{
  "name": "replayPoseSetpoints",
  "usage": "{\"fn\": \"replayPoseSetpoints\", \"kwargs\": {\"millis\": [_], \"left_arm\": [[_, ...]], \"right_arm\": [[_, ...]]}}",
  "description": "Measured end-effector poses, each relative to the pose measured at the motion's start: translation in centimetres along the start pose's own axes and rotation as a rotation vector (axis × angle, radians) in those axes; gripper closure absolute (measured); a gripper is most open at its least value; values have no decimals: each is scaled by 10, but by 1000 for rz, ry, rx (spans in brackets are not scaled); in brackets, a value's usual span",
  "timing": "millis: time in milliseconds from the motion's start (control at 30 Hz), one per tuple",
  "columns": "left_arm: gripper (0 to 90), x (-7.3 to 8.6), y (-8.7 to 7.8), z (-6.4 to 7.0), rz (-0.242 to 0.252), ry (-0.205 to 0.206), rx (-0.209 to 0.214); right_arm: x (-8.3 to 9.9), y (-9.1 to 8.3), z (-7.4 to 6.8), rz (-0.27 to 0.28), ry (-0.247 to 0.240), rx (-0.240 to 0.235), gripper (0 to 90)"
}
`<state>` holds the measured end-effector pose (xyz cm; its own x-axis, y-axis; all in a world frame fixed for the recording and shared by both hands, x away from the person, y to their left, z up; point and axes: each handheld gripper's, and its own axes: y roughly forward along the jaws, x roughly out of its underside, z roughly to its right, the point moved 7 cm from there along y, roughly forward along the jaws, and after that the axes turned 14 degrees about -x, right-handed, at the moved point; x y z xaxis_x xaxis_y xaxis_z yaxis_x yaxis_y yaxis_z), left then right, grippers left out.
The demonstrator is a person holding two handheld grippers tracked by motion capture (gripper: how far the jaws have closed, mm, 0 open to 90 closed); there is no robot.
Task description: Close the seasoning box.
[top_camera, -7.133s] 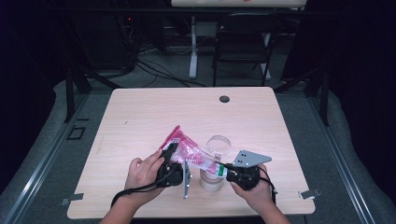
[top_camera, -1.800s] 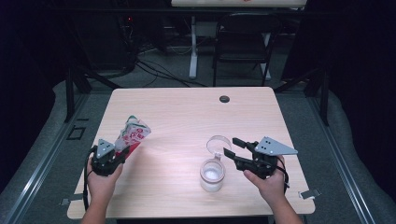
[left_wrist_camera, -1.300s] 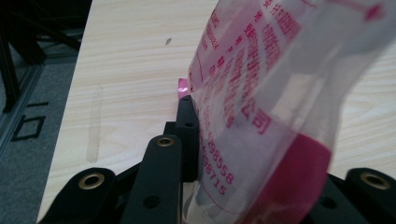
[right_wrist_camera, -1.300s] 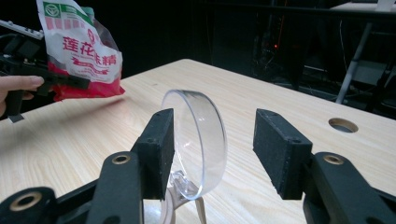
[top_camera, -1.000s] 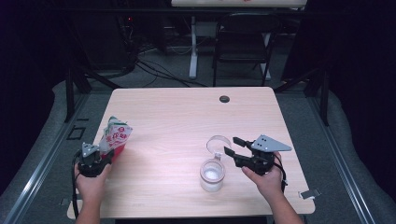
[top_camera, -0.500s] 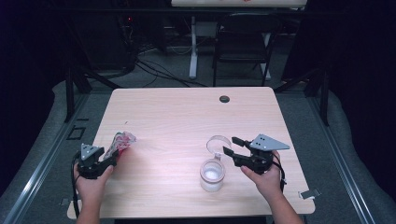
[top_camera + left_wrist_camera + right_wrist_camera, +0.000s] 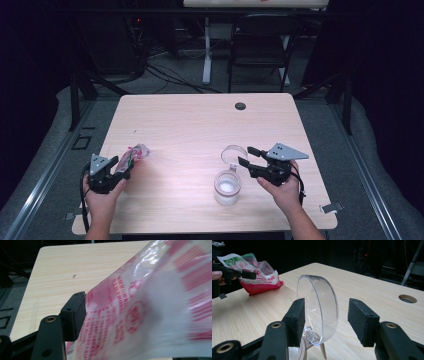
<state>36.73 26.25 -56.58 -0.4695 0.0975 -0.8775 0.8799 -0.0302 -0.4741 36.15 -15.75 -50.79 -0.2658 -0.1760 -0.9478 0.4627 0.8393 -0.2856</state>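
Observation:
A red and white printed plastic bag (image 7: 135, 153) lies low on the wooden table (image 7: 200, 125) at its front left. My left gripper (image 7: 121, 167) is shut on the bag's near end. In the left gripper view the bag (image 7: 150, 310) covers everything but one black jaw at the left. A clear glass jar (image 7: 227, 187) stands at the front right, its hinged clear lid (image 7: 231, 153) swung up on edge. My right gripper (image 7: 246, 155) is open, and the lid (image 7: 318, 307) stands between its jaws with a gap on the right side.
A round cable hole (image 7: 240, 106) sits near the table's far edge. A chair (image 7: 260, 45) and a desk leg stand on the floor beyond the table. In the right gripper view, the bag (image 7: 259, 275) and the other gripper show far left.
My left gripper has carried the bag left and toward the front edge, then lowered it until it lies almost flat on the table. The right gripper has barely moved by the jar lid.

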Motion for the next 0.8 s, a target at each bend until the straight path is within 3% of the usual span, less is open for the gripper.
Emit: {"fn": "replayPoseSetpoints", "kwargs": {"millis": [167,267,467,800], "left_arm": [[395,0,-1,8,-17,50,-6],[397,-1,-2,11,-22,52,10],[397,-9,-10,22,23,69,29],[391,-17,-20,48,52,121,82]], "right_arm": [[1,2,-2,-20,-7,-8,558],[1,2,-4,-31,-18,-13,613],[-1,0,-6,-47,-47,-4,692],[-3,1,-16,-70,-112,-3,684]]}}
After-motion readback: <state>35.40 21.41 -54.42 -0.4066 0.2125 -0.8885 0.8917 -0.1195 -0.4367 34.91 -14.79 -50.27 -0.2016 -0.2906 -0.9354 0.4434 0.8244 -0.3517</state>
